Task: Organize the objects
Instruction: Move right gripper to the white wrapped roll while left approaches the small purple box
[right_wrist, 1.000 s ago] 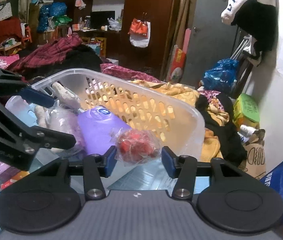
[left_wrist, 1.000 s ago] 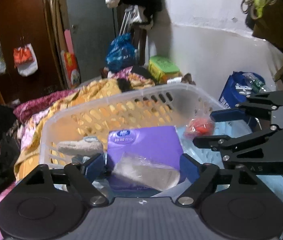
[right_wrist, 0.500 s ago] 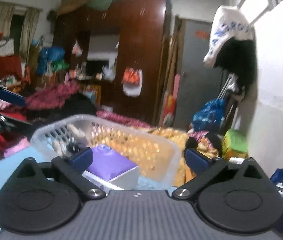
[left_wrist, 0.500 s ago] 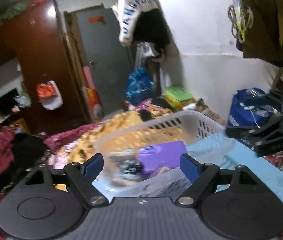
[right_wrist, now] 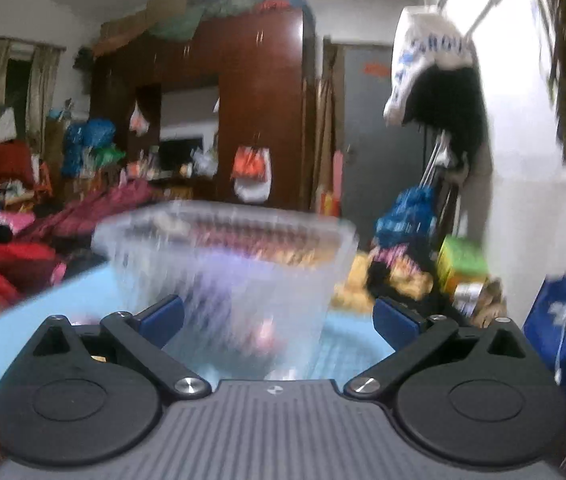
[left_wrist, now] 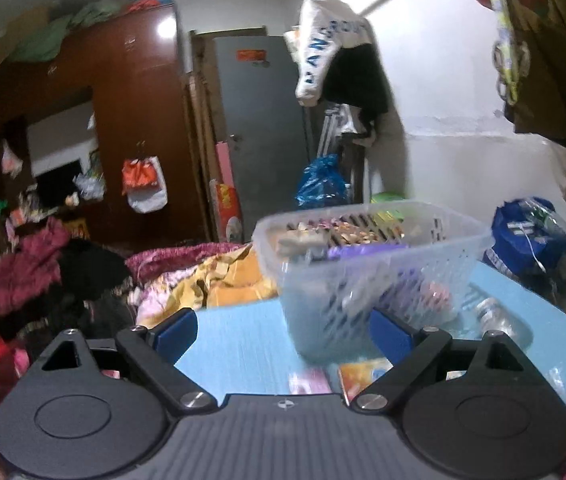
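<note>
basket (left_wrist: 383, 264): translucent slotted plastic | tabletop (left_wrist: 239, 340): matt blue | wardrobe (left_wrist: 139, 136): glossy brown wood

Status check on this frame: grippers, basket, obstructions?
Left hand-held gripper open, empty. Right hand-held gripper open, empty. Basket loaded, on blue table. Loose packets lying in front of it.

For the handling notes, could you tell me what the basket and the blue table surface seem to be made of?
Basket: probably translucent whitish plastic, since its contents show through the slotted walls. Table surface: light blue and matte with faint ribbing; possibly plastic board, though blur leaves it open.
</note>
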Action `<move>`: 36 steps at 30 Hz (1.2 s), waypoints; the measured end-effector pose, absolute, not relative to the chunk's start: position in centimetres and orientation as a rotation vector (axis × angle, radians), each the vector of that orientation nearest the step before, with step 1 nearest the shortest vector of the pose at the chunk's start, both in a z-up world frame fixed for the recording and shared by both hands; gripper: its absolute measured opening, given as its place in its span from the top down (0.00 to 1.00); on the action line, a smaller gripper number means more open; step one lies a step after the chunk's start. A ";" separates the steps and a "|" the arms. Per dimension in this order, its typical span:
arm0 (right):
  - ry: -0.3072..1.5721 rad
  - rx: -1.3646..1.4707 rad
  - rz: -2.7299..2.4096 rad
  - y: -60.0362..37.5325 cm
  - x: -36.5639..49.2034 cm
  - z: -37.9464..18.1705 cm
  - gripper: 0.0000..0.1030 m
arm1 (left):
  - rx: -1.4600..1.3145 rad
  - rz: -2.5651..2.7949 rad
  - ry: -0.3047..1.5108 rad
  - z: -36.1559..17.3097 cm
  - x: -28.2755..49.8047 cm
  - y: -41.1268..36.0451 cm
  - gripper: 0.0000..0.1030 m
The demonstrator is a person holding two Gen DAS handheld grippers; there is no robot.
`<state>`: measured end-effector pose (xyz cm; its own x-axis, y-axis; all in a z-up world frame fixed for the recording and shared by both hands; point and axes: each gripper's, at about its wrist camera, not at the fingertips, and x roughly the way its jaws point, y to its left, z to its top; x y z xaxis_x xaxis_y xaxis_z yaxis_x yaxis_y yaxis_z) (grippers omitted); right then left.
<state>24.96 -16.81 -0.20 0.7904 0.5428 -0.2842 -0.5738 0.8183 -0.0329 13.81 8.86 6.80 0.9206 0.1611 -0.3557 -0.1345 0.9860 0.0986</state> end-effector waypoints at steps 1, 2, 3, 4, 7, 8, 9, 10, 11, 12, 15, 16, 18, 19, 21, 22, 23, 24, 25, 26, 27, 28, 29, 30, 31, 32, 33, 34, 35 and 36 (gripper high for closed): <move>0.285 -0.121 0.596 -16.8 25.1 -0.9 0.00 | 0.049 0.141 0.369 5.8 13.7 9.2 0.08; 0.303 -0.121 0.588 -16.7 25.2 -1.7 0.00 | 0.022 0.124 0.371 4.9 13.9 9.5 0.08; 0.321 -0.117 0.588 -16.7 25.5 -2.3 0.00 | 0.000 0.111 0.377 4.1 14.1 9.6 0.08; 0.339 -0.107 0.593 -16.7 25.9 -2.9 0.00 | -0.015 0.105 0.388 3.2 14.6 9.7 0.08; 0.365 -0.086 0.583 -17.4 26.1 -4.0 0.00 | -0.013 0.129 0.415 1.3 15.7 9.8 0.08; 0.379 -0.074 0.584 -17.4 26.3 -4.2 0.01 | -0.012 0.143 0.426 0.6 16.0 10.0 0.08; 0.395 -0.065 0.590 -17.6 26.4 -4.5 0.03 | -0.010 0.154 0.435 0.1 16.4 10.1 0.08; 0.407 -0.058 0.589 -17.7 26.1 -4.8 0.05 | -0.008 0.166 0.442 -0.4 16.7 10.2 0.09; 0.419 -0.056 0.585 -17.7 26.4 -4.9 0.08 | -0.011 0.174 0.450 -0.8 17.0 10.4 0.09; 0.427 -0.057 0.583 -17.7 26.5 -5.0 0.10 | -0.016 0.175 0.457 -1.0 17.2 10.4 0.09; 0.445 -0.068 0.581 -17.6 26.4 -5.5 0.14 | -0.006 0.178 0.476 -1.6 18.0 10.4 0.10; 0.450 -0.069 0.582 -17.5 26.6 -5.7 0.15 | 0.004 0.190 0.482 -1.8 18.1 10.3 0.10; 0.460 -0.075 0.584 -17.4 26.5 -6.1 0.17 | 0.008 0.208 0.499 -2.1 18.3 10.0 0.15; 0.468 -0.072 0.584 -17.4 26.6 -6.2 0.19 | 0.007 0.214 0.491 -2.0 18.1 10.0 0.15; 0.483 -0.074 0.586 -17.2 26.9 -6.3 0.23 | 0.017 0.225 0.495 -2.0 18.2 9.8 0.15; 0.491 -0.077 0.585 -17.1 27.0 -6.3 0.24 | 0.023 0.229 0.505 -2.1 18.3 9.8 0.15; 0.497 -0.079 0.583 -16.9 27.1 -6.4 0.26 | 0.027 0.230 0.514 -2.2 18.4 9.8 0.15; 0.505 -0.081 0.585 -16.8 27.2 -6.5 0.29 | 0.031 0.232 0.518 -2.2 18.5 9.8 0.15; 0.512 -0.081 0.586 -16.7 27.4 -6.5 0.31 | 0.035 0.237 0.523 -2.2 18.5 9.7 0.15; 0.518 -0.080 0.585 -16.7 27.4 -6.6 0.32 | 0.040 0.242 0.531 -2.3 18.6 9.7 0.16; 0.521 -0.083 0.587 -16.6 27.5 -6.7 0.35 | 0.045 0.241 0.540 -2.3 18.8 9.6 0.17; 0.524 -0.082 0.590 -16.6 27.6 -6.7 0.35 | 0.050 0.236 0.547 -2.4 18.9 9.5 0.21; 0.520 -0.077 0.590 -16.7 27.5 -6.7 0.36 | 0.053 0.231 0.551 -2.4 19.0 9.5 0.23; 0.517 -0.077 0.594 -16.9 27.5 -6.7 0.39 | 0.055 0.228 0.555 -2.4 19.0 9.5 0.24; 0.512 -0.079 0.597 -17.0 27.4 -6.7 0.41 | 0.054 0.226 0.558 -2.4 19.0 9.5 0.25; 0.505 -0.082 0.596 -17.1 27.3 -6.7 0.42 | 0.051 0.222 0.561 -2.4 19.0 9.5 0.29; 0.499 -0.087 0.594 -17.3 27.2 -6.7 0.42 | 0.048 0.216 0.564 -2.4 19.0 9.6 0.32; 0.494 -0.088 0.599 -17.4 27.1 -6.6 0.43 | 0.045 0.210 0.565 -2.4 19.0 9.6 0.40; 0.488 -0.087 0.609 -17.5 27.0 -6.6 0.43 | 0.048 0.214 0.575 -2.5 19.1 9.5 0.53; 0.483 -0.086 0.617 -17.7 26.9 -6.6 0.43 | 0.051 0.219 0.588 -2.7 19.3 9.5 0.57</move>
<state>26.90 -17.67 -6.57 0.7085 0.5355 -0.4597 -0.5751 0.8156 0.0638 19.26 9.46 -2.70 0.8096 0.2195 -0.5445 -0.1903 0.9755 0.1103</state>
